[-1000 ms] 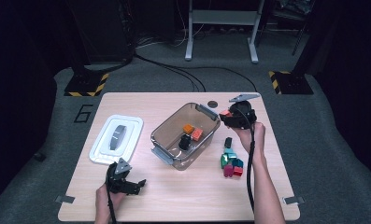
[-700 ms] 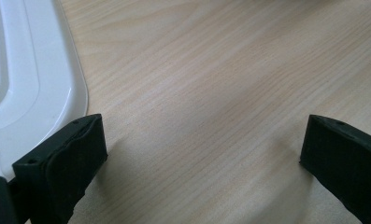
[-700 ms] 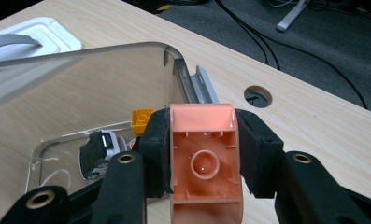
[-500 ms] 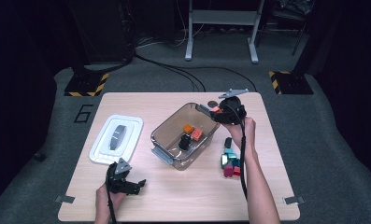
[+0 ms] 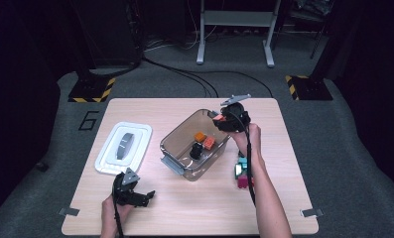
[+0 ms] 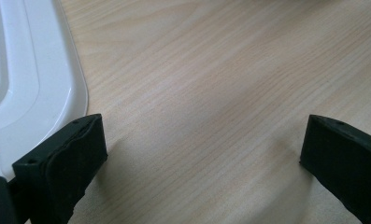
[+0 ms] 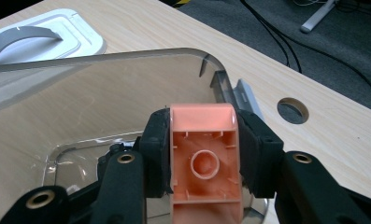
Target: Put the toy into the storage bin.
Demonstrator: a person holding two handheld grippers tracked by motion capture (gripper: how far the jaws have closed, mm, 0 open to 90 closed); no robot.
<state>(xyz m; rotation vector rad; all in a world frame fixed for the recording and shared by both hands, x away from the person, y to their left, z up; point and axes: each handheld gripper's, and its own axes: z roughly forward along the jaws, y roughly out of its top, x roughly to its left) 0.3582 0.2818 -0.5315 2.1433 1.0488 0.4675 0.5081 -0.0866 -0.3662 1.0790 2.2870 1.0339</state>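
right gripper (image 7: pixel 204 154) clamped on 1 salmon hollow-backed plastic brick (image 7: pixel 204 158) over clear bin (image 5: pixel 184 130)'s far corner; bin holds 2 orange blocks, 1 black. left gripper (image 6: pixel 202 154) jaws apart, nothing between, beside 1 white lid (image 5: pixel 123 147)

Number 6 (image 5: pixel 89 120) marked on the grey floor left of the table
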